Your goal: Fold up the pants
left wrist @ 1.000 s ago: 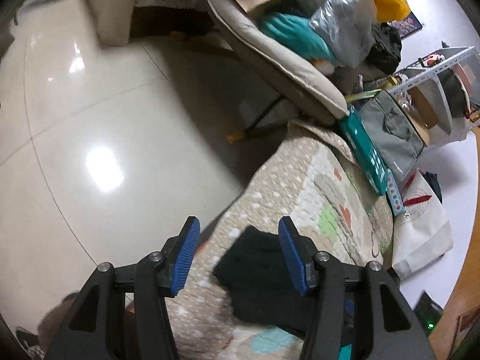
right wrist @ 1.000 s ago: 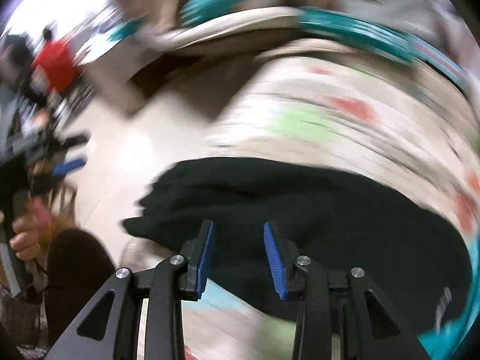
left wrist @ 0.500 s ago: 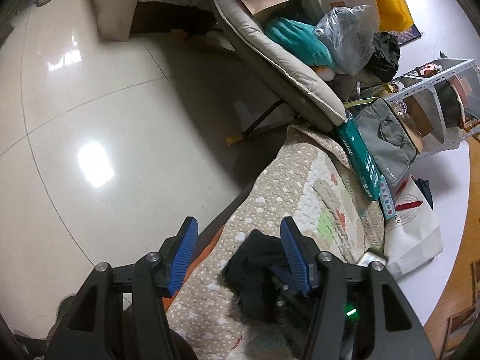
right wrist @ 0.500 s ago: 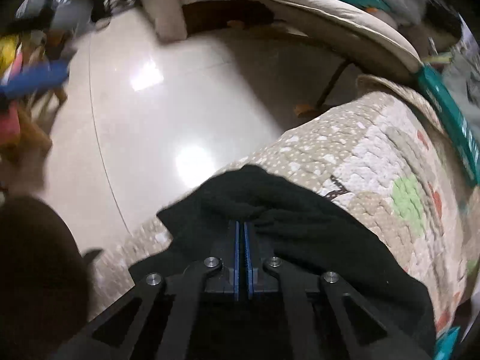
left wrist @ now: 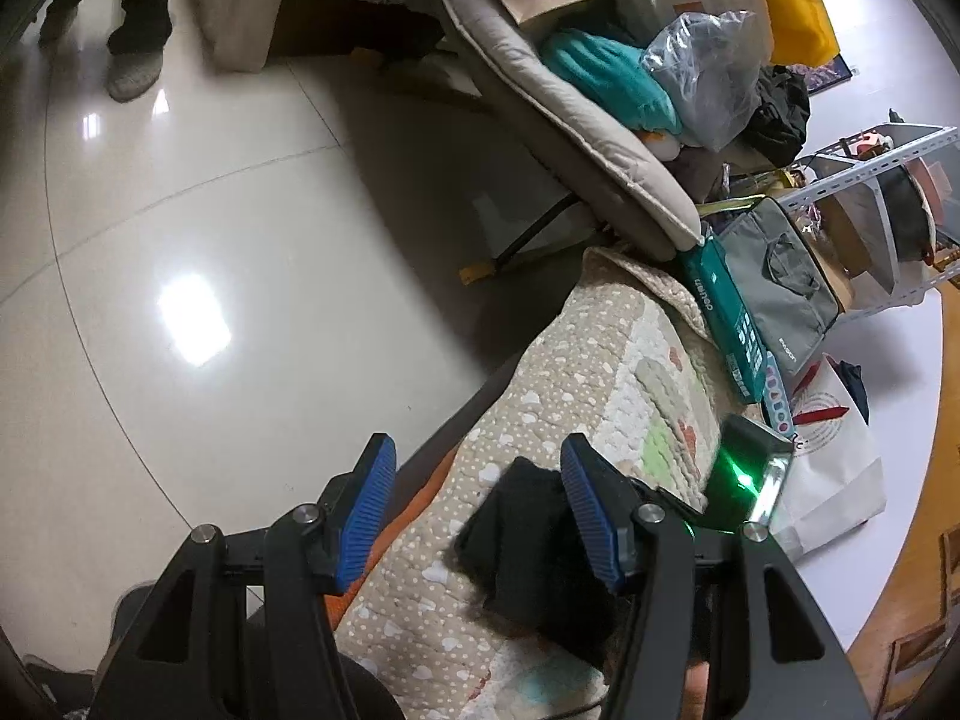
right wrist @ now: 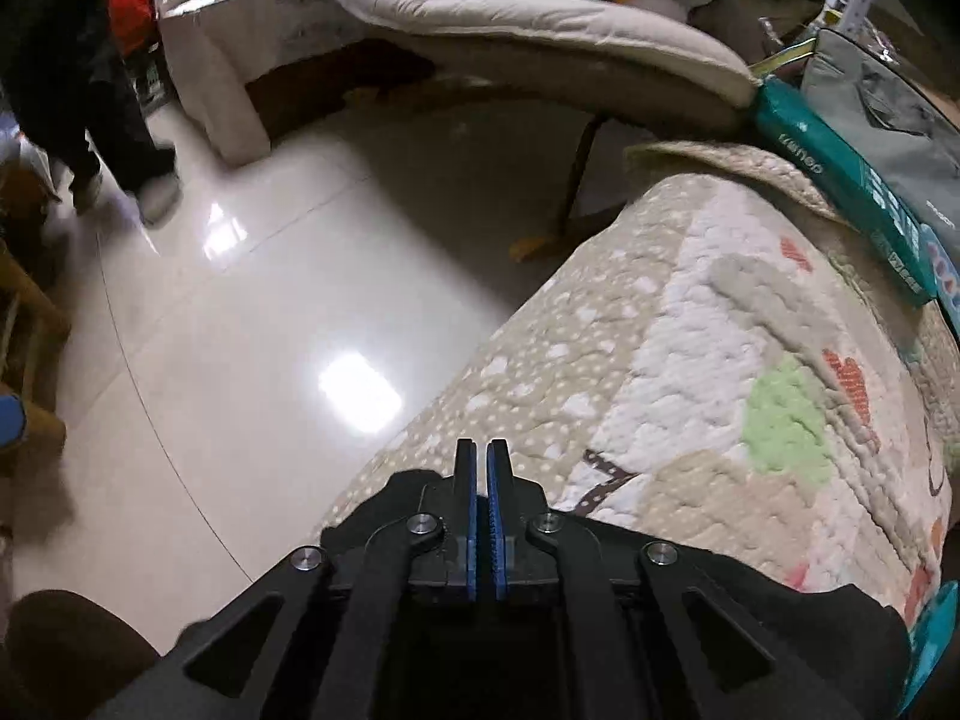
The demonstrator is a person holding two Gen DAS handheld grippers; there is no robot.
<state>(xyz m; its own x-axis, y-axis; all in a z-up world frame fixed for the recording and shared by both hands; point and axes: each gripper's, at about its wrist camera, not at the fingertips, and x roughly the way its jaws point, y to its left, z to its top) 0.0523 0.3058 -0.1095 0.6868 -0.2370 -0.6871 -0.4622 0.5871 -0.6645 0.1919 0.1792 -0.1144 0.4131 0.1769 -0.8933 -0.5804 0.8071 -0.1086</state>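
Presently, left gripper (left wrist: 474, 510): jaws wide apart, holding nothing, above quilt (left wrist: 576, 372) | right gripper (right wrist: 482, 483): jaws pressed together; whether fabric is pinched cannot be told | black pants (left wrist: 528, 546): bunched on quilt, beside left gripper's right finger.

We are seeing two tools, the left tool (left wrist: 474, 516) and the right tool (right wrist: 481, 468), each carrying two blue pads. We are counting one pair of black pants (left wrist: 528, 552), one patterned quilt (right wrist: 690, 372), one teal box (left wrist: 720, 312), one grey bag (left wrist: 780, 276) and one padded chair (left wrist: 558, 114).
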